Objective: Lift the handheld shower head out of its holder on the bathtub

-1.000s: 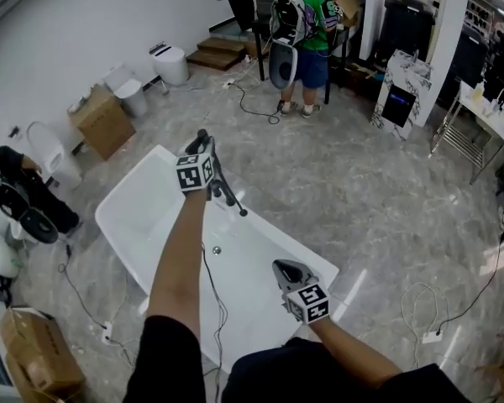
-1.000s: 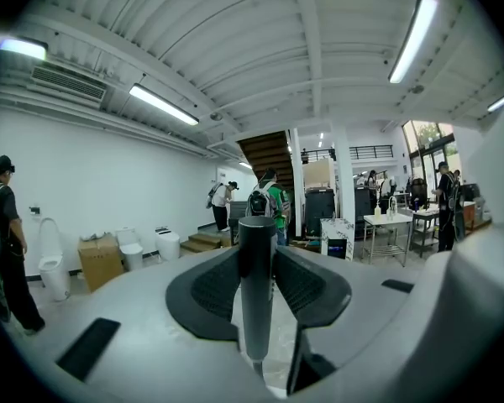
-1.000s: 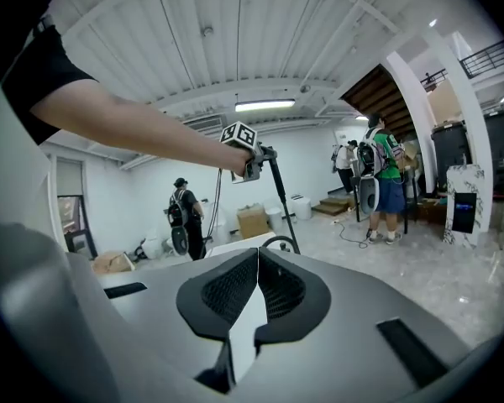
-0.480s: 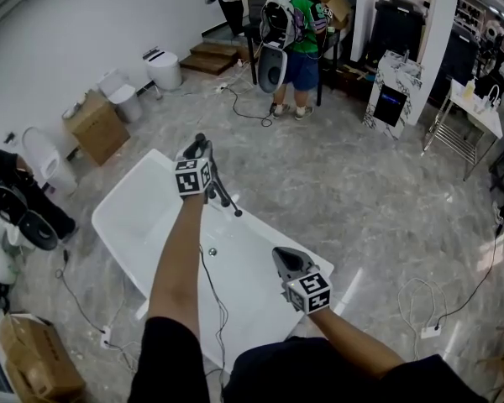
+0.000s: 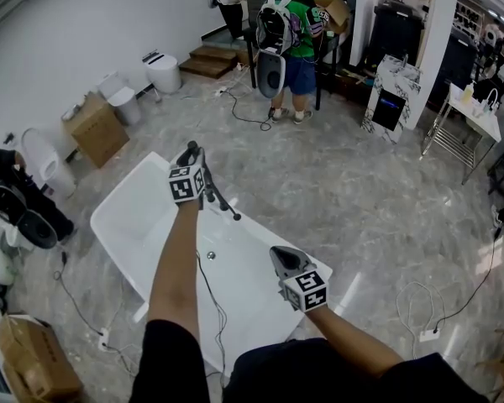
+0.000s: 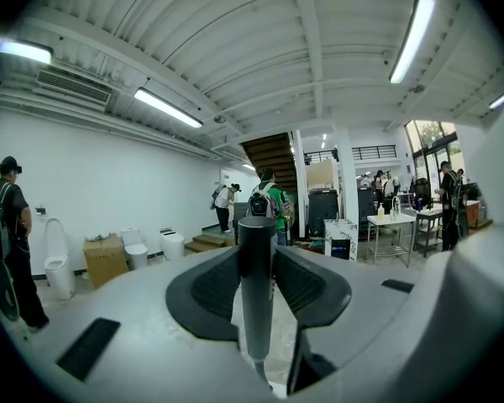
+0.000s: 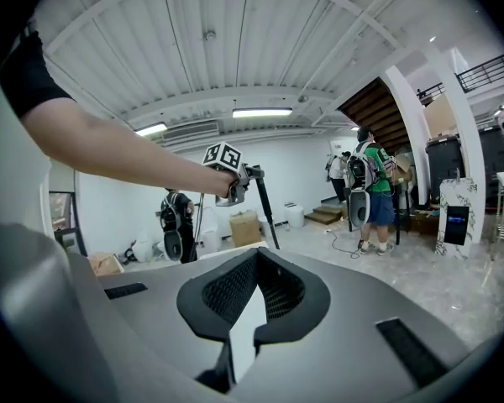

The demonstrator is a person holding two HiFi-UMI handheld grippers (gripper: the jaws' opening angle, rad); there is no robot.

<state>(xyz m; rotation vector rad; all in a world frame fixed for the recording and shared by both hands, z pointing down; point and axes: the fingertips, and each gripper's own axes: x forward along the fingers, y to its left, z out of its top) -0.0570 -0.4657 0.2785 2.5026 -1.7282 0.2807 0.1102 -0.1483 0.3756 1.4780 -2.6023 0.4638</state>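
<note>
Black shower head (image 5: 223, 202) is riding in your left gripper (image 5: 193, 154) above the rim of the white bathtub (image 5: 134, 217).
Its jaws are clamping narrowly around it; your right gripper (image 5: 277, 254) is hovering closed, empty.

the right gripper (image 5: 275, 253) lifted a little above the near end of the bathtub (image 5: 139, 217) and drifted slightly leftward. the head view itself shifted a touch, so the person in the green shirt (image 5: 298, 19) sat further left in frame.
</note>
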